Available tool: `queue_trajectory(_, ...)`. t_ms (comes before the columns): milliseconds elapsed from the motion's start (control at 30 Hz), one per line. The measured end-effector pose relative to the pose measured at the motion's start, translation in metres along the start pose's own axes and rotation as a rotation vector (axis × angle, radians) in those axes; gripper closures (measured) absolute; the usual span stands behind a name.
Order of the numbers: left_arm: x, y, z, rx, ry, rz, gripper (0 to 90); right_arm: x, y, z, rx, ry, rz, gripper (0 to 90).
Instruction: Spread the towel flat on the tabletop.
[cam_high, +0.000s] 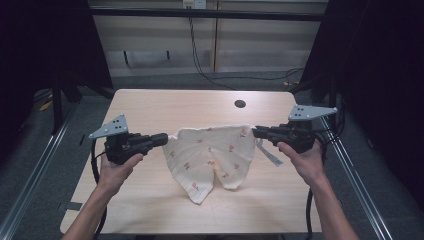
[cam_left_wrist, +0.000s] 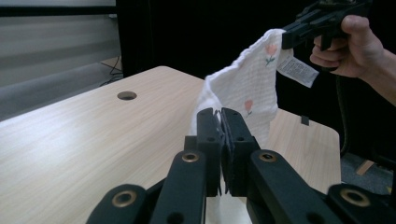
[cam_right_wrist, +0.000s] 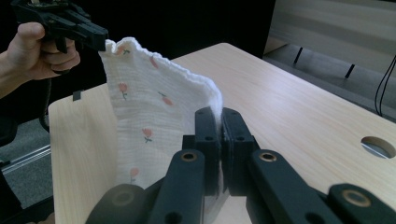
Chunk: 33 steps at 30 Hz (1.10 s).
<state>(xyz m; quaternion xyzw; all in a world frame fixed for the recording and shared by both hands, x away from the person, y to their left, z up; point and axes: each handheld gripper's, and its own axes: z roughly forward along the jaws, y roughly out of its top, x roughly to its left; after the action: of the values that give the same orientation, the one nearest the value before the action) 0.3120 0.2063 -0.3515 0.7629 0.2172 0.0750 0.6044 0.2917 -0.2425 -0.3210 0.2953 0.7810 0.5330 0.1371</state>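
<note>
Muslin cloth (cam_high: 212, 155), cream with small flower print, hung stretched between left tongs (cam_high: 161, 139) and right tongs (cam_high: 257, 132); each pair was pressed together, pinching one upper corner. Lower folds touched bench (cam_high: 150, 105). Care label (cam_high: 270, 155) dangled near right corner. Risks: thin pinch at hem could slip under uneven pull; sagging middle could drag and bunch on bench.

- A light wooden table (cam_high: 150, 107) with a round hole (cam_high: 240, 104) at 12 o'clock.
- Grey floor (cam_high: 165, 80); pale panelled wall (cam_high: 250, 45) behind.
- Black curtains (cam_high: 385, 75) at 3 and 9 o'clock.
</note>
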Motion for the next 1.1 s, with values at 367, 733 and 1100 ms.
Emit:
queue_trajectory(367,-0.006,0.019,-0.019,-0.021,0.003,0.029,87.3,0.019,0.022,-0.017,-0.014,0.002,-0.072,86.7)
queue_trajectory(733,-0.028,0.037,-0.042,-0.005,-0.006,0.059,87.2,0.049,0.034,-0.042,-0.044,0.036,-0.121,86.7)
queue_trajectory(1100,-0.006,0.011,-0.014,0.068,0.015,-0.025,87.3,0.036,0.0,-0.027,-0.025,0.032,-0.073,86.8)
